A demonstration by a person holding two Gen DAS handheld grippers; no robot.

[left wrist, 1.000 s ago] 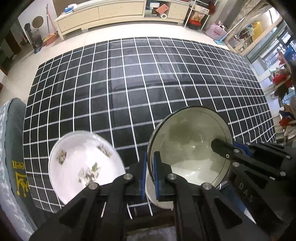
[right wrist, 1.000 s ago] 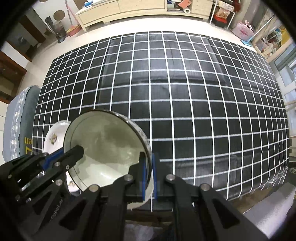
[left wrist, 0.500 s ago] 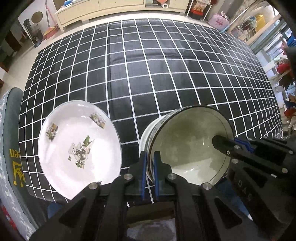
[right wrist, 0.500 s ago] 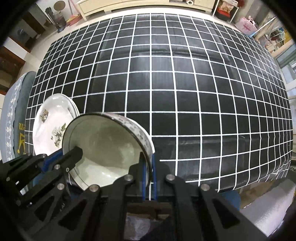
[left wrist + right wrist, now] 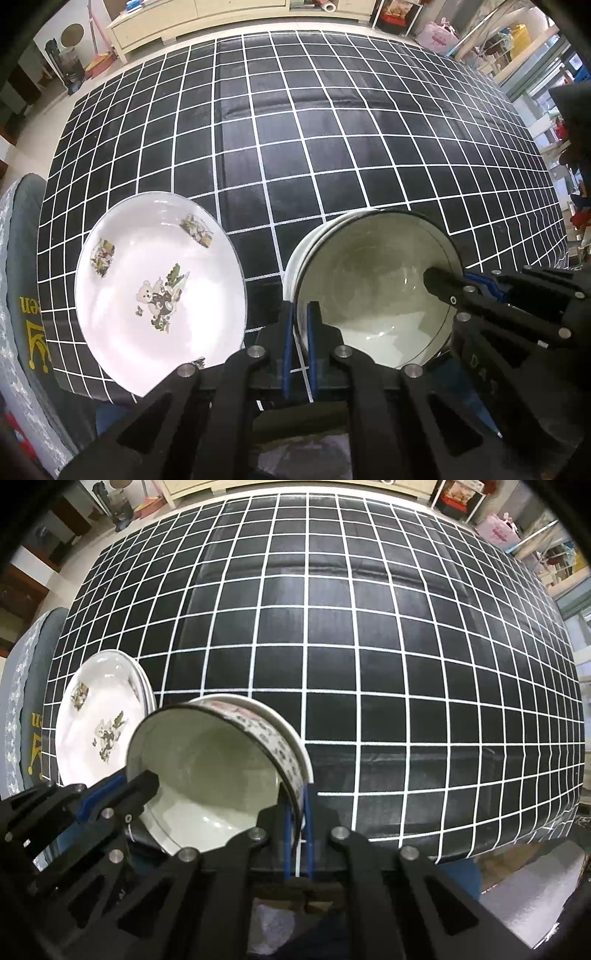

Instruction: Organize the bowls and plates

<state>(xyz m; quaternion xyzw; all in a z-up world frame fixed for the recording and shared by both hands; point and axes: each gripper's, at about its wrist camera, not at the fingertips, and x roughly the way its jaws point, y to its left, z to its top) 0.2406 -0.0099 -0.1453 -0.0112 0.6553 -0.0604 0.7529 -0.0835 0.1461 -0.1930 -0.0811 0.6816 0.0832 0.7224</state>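
The bowl (image 5: 373,288) is white inside with a dark rim, and it has a printed band on its outer wall. It sits near the front edge of the table (image 5: 295,140), which has a black cloth with white squares. Below its wall the edge of another bowl shows, so it seems to be nested in that one. 2 grippers hold it. The left gripper (image 5: 300,350) is clamped on the bowl's left rim, and the right gripper (image 5: 298,834) is clamped on the bowl's right rim. Just to the left of the bowl lies a plate (image 5: 159,288) with a bear picture, on top of other plates.
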